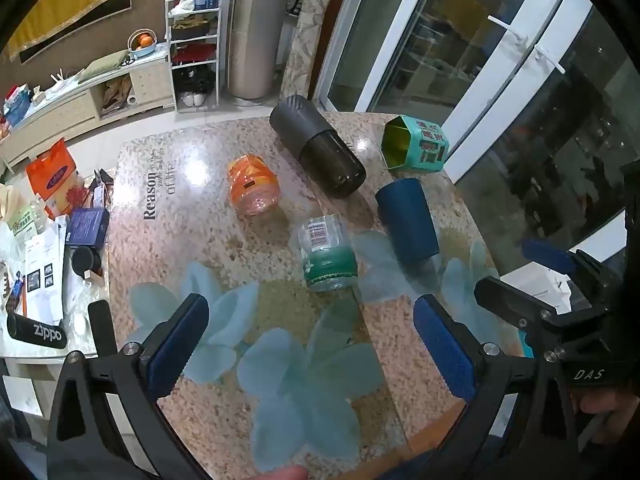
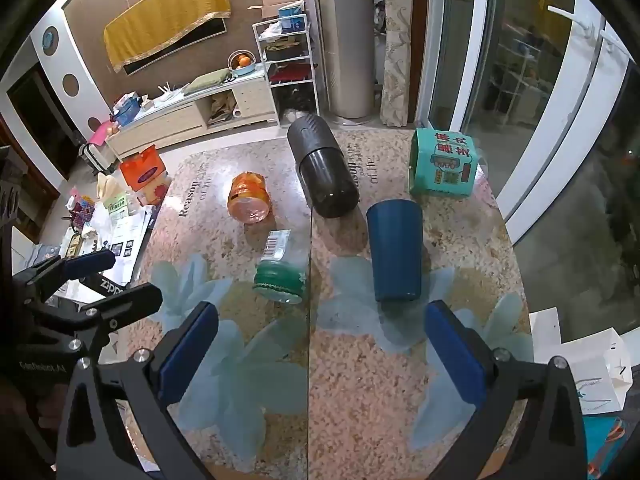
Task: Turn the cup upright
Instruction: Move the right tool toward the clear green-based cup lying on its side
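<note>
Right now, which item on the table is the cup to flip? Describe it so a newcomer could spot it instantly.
On the speckled stone table, look toward the side by the glass doors, just in front of the teal printed tin. The dark blue cup lies there on its side. Unlike the black cylinder and the two clear labelled jars, it is plain, opaque and unmarked, nearest the open right gripper.

Orange jar [image 1: 253, 190], green-lidded jar [image 1: 325, 254] (both toppled), teal tin [image 1: 416, 144]

blue cup [image 1: 407, 220]: lying on its side on the bench [image 1: 200, 184]
left gripper [image 1: 312, 344]: jaws wide apart, empty, above bench
green-lidded jar [image 1: 326, 254]: just left of cup
</note>
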Demonstrator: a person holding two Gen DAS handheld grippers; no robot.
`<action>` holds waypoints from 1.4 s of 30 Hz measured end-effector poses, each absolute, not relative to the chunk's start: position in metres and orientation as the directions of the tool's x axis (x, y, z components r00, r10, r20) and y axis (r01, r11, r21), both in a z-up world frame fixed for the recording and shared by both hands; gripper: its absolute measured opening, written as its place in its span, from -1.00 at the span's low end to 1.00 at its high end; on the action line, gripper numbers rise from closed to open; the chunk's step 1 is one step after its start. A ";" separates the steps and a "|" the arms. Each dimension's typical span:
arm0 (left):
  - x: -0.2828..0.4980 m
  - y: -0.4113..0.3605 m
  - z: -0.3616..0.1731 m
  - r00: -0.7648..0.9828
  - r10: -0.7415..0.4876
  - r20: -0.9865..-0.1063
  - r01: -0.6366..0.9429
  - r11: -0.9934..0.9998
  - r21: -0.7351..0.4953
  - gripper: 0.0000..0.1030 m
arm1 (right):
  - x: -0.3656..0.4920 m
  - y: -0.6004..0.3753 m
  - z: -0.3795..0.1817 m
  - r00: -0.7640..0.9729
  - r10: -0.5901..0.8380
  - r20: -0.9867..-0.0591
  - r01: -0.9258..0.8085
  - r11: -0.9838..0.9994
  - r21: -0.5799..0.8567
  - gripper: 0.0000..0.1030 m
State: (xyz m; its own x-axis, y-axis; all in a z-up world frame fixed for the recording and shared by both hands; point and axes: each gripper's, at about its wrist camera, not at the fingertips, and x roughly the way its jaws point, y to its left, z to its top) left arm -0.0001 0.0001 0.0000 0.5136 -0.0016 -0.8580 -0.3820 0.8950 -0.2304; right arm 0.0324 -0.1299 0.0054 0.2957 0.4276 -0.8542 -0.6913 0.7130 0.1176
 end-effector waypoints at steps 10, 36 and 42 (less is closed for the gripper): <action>0.000 0.000 0.000 0.514 0.009 -0.858 -0.384 0.897 -0.220 1.00 | 0.033 -0.131 0.005 0.298 0.429 -0.853 -0.693 0.712 0.115 1.00; -0.005 0.000 0.005 0.520 0.012 -0.854 -0.386 0.896 -0.222 1.00 | 0.024 -0.130 0.009 0.291 0.431 -0.854 -0.696 0.708 0.120 1.00; -0.005 0.000 0.005 0.520 0.012 -0.854 -0.386 0.895 -0.223 1.00 | 0.024 -0.131 0.008 0.289 0.432 -0.854 -0.695 0.708 0.123 1.00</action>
State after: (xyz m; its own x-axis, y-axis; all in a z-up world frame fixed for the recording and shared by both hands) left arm -0.0054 0.0003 0.0054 0.5198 0.0115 -0.8542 -0.3858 0.8953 -0.2227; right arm 0.0240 -0.1311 0.0084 0.2892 0.4322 -0.8541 -0.6953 0.7081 0.1229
